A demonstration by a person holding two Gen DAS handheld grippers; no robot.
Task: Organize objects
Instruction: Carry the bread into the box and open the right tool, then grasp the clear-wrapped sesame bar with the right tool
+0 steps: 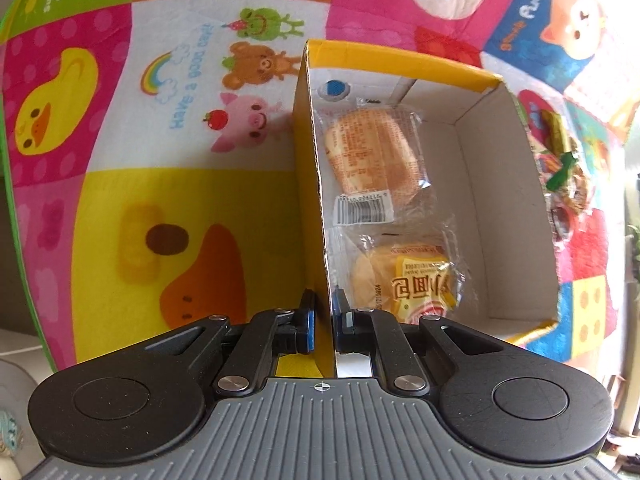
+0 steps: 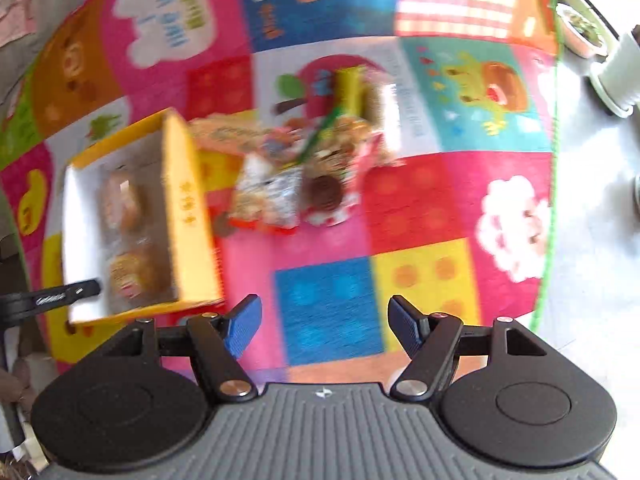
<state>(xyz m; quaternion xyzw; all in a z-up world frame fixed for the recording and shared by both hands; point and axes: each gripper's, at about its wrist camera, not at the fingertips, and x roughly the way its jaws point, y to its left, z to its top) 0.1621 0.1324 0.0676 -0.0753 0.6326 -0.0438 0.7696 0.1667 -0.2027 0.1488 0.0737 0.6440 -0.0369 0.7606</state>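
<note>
Left gripper clamped on box wall; two buns inside; right gripper released over mat; snacks beside box.

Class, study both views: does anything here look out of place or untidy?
Yes. A heap of wrapped snacks lies jumbled on the mat beside the yellow box, while only two bread packets sit inside it. The left gripper pinches the box wall.

The left wrist view looks steeply down from close above the box, its near wall filling the centre, mat to the left. The right wrist view sits higher and further right, facing down over the mat. Both share the box and the snack pile.
</note>
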